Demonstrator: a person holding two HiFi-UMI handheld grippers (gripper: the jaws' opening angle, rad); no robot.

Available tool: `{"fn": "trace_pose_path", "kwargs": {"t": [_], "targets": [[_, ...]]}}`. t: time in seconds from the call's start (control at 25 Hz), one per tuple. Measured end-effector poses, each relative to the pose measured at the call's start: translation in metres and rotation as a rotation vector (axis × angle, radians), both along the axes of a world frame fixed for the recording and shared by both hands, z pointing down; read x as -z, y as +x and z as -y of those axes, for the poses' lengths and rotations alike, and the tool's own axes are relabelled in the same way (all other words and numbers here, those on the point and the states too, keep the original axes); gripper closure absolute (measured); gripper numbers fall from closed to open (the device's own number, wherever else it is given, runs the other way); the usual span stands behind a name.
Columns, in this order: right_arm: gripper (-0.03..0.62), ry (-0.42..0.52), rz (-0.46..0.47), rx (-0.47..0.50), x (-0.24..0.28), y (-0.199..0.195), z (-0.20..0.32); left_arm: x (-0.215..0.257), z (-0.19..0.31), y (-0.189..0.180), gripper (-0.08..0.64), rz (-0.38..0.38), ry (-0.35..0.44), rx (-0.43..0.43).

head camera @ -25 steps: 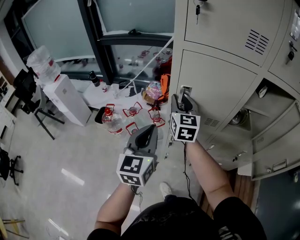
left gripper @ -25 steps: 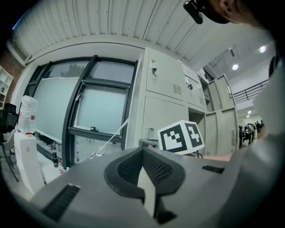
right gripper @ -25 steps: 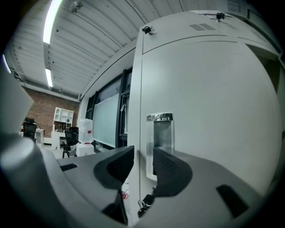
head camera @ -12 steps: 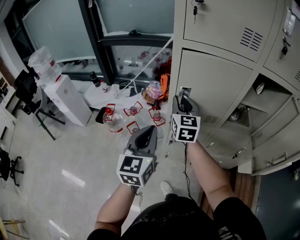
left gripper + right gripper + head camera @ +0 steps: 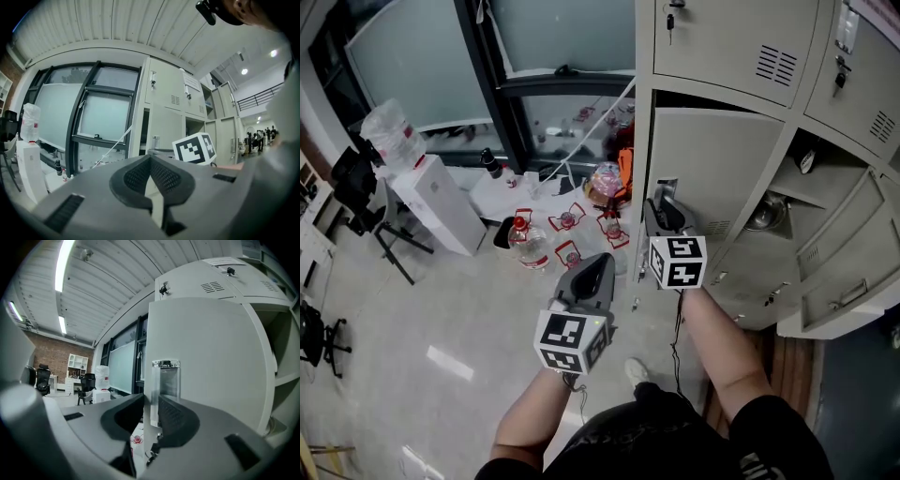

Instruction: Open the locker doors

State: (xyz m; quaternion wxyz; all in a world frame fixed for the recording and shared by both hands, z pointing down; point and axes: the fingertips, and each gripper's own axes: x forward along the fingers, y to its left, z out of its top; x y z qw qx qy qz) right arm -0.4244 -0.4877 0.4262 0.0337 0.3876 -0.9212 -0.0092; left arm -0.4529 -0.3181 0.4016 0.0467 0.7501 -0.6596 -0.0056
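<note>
The right gripper clamps the free edge of a beige locker door in the 2nd row of a locker bank. The door stands ajar, with a dark gap showing along its top. In the right gripper view the door's edge runs straight up between the 2 jaws, and a bright metal latch plate on the door face stands just above the right-hand pad. The jaws have just been closing on that edge and then eased slightly. They now stand narrowly apart, with the door pinched between them.

The gripper points level at the lockers. Its marker cube faces up toward the head camera, and the bare right forearm reaches forward behind it.

The left gripper holds nothing. Its 2 jaws meet at the tips, with only a thin gap lower down. It hovers level over the pale floor, beside the right gripper but apart from the lockers. The left forearm is extended forward below it.

Further right, 2 lower locker doors hang open. Water bottles in red holders sit on the floor near a white dispenser, below the window.
</note>
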Motion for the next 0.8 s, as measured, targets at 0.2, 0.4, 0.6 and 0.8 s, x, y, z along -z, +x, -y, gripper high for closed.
{"fn": "trace_pose_path", "kwargs": {"t": [0.2,0.4,0.6,0.8], "targets": [[0.494,-0.002,0.01,0.058,0.0,0.016,-0.025,0.003,-0.023,0.015,0.561,0.001,0.008,-0.013],[0.492,-0.006,0.025,0.131,-0.001,0.033,-0.045,0.004,-0.045,0.033,0.561,0.007,0.014,-0.027],[0.492,-0.011,0.028,0.194,-0.002,0.049,-0.06,0.0,-0.065,0.047,0.561,0.004,0.009,-0.037],[0.491,-0.003,0.028,0.254,-0.001,0.063,-0.073,-0.003,-0.077,0.056,0.561,-0.003,0.001,-0.042]]}}
